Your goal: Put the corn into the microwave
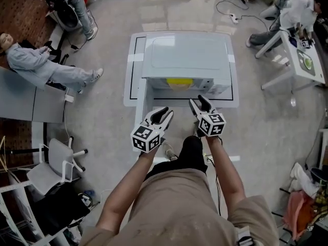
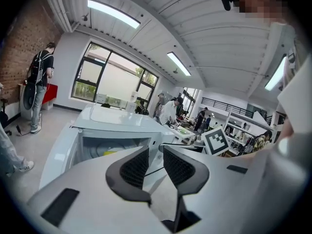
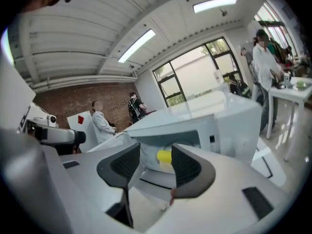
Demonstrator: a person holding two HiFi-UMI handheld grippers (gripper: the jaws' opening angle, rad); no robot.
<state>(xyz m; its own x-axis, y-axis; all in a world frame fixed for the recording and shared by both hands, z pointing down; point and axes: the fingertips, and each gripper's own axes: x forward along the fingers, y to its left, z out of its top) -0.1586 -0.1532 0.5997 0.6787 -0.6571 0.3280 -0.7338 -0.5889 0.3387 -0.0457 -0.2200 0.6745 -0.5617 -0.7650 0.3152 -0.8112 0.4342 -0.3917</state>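
Holding both grippers just short of the table, we start with them: the left gripper (image 1: 168, 111) has its jaws a little apart with nothing between them, and the right gripper (image 1: 198, 101) has its jaws spread wide and equally empty. The corn (image 1: 179, 82) already lies inside the microwave (image 1: 184, 55), close to the front lip of the open cavity.

That position is our first worry. In our judgement, a door swung shut carelessly could catch the cob or nudge it so that it rolls out onto the table (image 1: 134, 76). A push from hard jaw tips, rather than a flat contact, might also slide the whole microwave backward. We cannot tell cleanly which way the door hangs, so a blind reach risks clipping it. Farther off, people sit and stand around the room, well apart from us.
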